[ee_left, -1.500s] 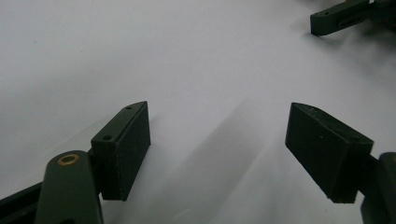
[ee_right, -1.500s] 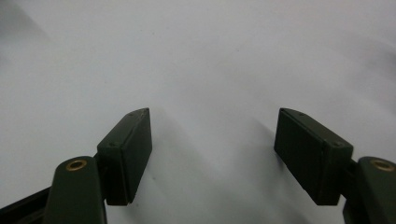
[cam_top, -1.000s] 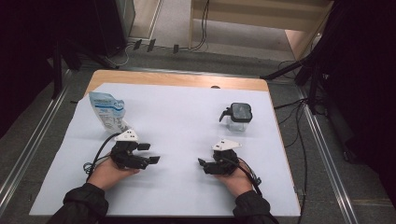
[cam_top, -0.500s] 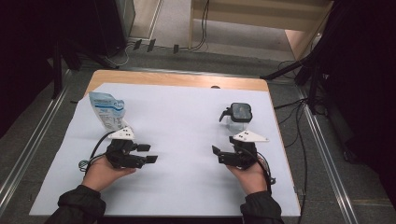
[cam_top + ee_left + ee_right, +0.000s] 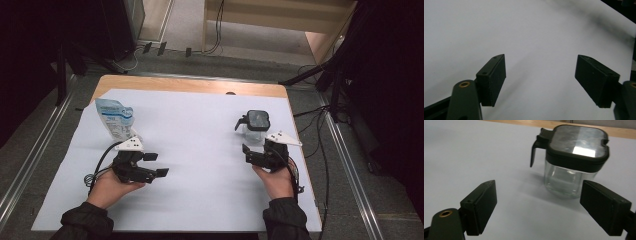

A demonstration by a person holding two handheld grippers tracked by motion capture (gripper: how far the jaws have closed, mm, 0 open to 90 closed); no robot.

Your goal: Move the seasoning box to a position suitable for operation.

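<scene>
The right gripper [image 5: 251,154] hovered at the right side of the table [image 5: 200,150], its jaws spread wide and holding nothing, with the clear jar [image 5: 256,129] standing upright just beyond it, near but not touching. In the right gripper view the jar [image 5: 571,162] sat a little right of the line between the jaws, its black lid [image 5: 577,141] closed and a black latch or handle [image 5: 535,148] hanging down on its left. The jar looked like glass or hard clear plastic and appeared empty, so it was probably stiff, fairly light to moderate in weight, smooth-walled and liable to slip or tip under a careless squeeze; if glass, it would also break on a fall. The soundest hold seemed to be across the clear body just under the lid, where the lid's rim would stop it sliding down, rather than on the thin handle. The left gripper [image 5: 152,165] rested low at the near left, likewise released and empty, its jaws [image 5: 541,82] facing bare white covering. A blue-and-white pouch [image 5: 115,120] stood upright at the far left, just beyond the left gripper and apart from it.
</scene>
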